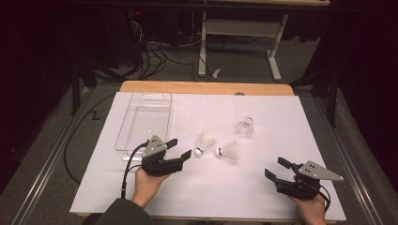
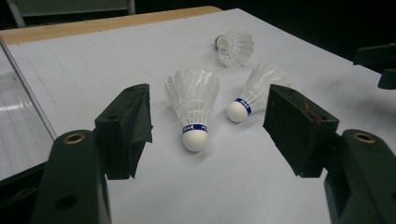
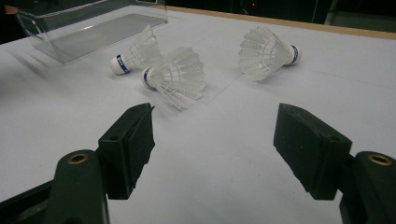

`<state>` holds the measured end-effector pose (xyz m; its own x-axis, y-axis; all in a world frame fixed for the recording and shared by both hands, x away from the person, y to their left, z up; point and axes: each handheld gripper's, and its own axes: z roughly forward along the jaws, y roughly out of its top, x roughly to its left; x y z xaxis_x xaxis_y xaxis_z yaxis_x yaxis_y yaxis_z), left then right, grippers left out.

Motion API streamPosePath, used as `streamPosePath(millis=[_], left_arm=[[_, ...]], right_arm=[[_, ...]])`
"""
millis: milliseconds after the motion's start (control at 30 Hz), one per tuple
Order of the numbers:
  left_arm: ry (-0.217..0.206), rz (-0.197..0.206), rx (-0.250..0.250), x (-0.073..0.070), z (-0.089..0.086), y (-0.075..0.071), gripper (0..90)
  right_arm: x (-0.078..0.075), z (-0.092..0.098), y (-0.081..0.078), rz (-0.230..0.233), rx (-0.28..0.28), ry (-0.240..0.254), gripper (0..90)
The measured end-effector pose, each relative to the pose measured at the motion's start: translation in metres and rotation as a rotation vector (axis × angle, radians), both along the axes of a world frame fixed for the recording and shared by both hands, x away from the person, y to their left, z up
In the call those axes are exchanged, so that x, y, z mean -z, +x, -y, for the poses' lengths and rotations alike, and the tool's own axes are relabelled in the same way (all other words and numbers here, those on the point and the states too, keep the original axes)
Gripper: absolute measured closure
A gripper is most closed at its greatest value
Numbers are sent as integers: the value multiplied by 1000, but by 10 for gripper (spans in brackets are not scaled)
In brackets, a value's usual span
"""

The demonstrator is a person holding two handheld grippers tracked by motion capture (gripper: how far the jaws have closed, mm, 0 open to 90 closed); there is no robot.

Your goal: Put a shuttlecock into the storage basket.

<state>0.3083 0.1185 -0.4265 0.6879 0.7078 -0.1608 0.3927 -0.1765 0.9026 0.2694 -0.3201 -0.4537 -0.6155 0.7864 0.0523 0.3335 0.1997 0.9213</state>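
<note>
Left hand-held gripper point(image 1: 181, 147) gapes wide just short of the nearest shuttlecock point(image 1: 204, 142). Right hand-held gripper point(image 1: 276, 168) also gapes wide, holding nothing, over the table point(image 1: 220, 187).

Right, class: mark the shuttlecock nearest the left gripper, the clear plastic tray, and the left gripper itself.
nearest shuttlecock point(image 2: 192, 95), left gripper view, on its white feather skirt.
clear plastic tray point(image 1: 133, 116), high view, on its left wall.
left gripper point(image 1: 179, 147), high view, midway between its open fingertips.

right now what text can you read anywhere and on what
Nearest shuttlecock, blue band above the cork: white letters, too blurred to read for sure.
Middle shuttlecock, blue band: white print, too small to read.
Far shuttlecock: no text legible.
Clear tray and both grippers: no text seen.
</note>
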Motion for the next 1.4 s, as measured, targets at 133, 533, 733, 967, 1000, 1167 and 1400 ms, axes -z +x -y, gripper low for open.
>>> streamPosePath(millis=[133,533,733,967,1000,1167,1400], left_arm=[[0,-2,0,0,1,2,331],[-2,2,3,-1,7,8,333],[1,4,7,-3,12,11,334],[17,9,9,-4,16,15,337],[15,9,7,-4,17,15,337],[12,5,5,-3,18,18,338],[14,3,4,-4,22,22,339]], right_arm=[[0,0,0,-1,0,1,292],[0,0,0,-1,0,1,292],[0,0,0,-1,-1,2,292],[0,0,0,-1,-3,1,292],[0,0,0,-1,-3,1,292],[0,0,0,-1,-3,1,292],[0,0,0,-2,-3,2,292]])
